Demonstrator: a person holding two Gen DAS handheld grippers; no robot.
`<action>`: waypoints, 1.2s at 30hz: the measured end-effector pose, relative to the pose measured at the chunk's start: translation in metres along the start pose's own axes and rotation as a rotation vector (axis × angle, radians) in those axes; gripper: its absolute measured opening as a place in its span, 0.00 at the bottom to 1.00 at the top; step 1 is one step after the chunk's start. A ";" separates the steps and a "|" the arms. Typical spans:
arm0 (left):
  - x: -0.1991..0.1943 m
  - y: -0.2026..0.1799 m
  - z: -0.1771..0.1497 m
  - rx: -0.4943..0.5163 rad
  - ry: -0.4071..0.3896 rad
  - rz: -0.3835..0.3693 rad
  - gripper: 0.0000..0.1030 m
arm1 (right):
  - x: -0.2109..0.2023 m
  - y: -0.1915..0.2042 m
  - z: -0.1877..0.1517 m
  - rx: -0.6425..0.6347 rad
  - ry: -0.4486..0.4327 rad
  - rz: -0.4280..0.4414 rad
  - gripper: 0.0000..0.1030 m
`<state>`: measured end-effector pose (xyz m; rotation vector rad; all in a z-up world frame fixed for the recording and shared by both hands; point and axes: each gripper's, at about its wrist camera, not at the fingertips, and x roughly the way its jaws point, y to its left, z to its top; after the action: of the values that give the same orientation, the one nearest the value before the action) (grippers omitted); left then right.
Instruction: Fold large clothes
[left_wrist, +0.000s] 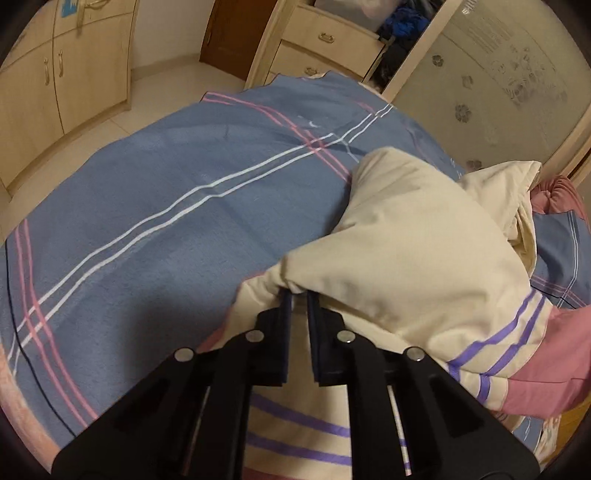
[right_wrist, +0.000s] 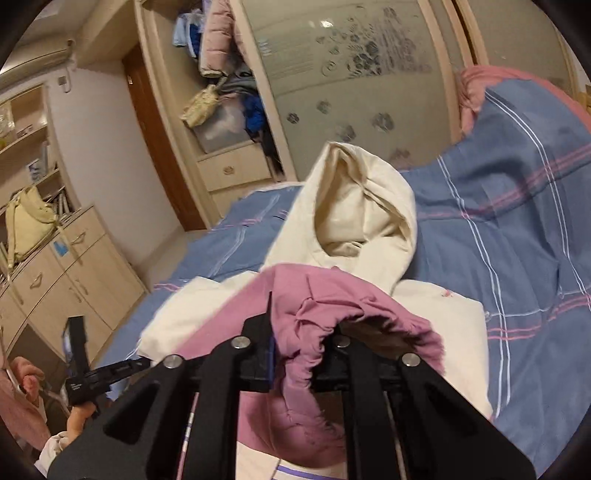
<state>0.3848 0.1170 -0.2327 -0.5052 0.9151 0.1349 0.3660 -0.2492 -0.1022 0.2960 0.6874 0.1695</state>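
Your left gripper (left_wrist: 297, 293) is clamped on a bunched fold of the cream hoodie (left_wrist: 417, 251): the two dark pads stand close together and the cloth wraps over their tips, so the fabric rises straight from the jaws and drapes away to the right. The garment's purple stripes (left_wrist: 498, 343) run just beside the gripper on the right and again beneath it. Your right gripper (right_wrist: 299, 332) is closed on the hoodie's pink cuff (right_wrist: 325, 306), which bulges up and over the fingertips and hides them; the pink sleeve hangs down between the gripper's arms. Beyond that cuff the cream hood (right_wrist: 354, 206) stands up, open toward you, with the cream body spread flat either side of it. The whole garment lies on the blue plaid bedspread (left_wrist: 166, 192), toward the bed's near edge. In the right wrist view your left hand (right_wrist: 33, 380) shows at the lower left.
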 end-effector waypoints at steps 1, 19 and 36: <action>-0.003 0.001 -0.001 0.005 0.010 0.028 0.23 | 0.010 -0.013 -0.007 0.034 0.086 -0.073 0.35; -0.033 -0.127 -0.012 0.435 -0.049 0.000 0.59 | -0.035 -0.039 -0.054 0.051 0.104 -0.054 0.57; 0.049 -0.148 -0.010 0.453 0.031 0.176 0.61 | 0.099 -0.035 -0.052 0.120 0.141 -0.398 0.44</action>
<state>0.4550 -0.0216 -0.2226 -0.0069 0.9843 0.0752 0.4098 -0.2464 -0.2106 0.2582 0.8840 -0.2330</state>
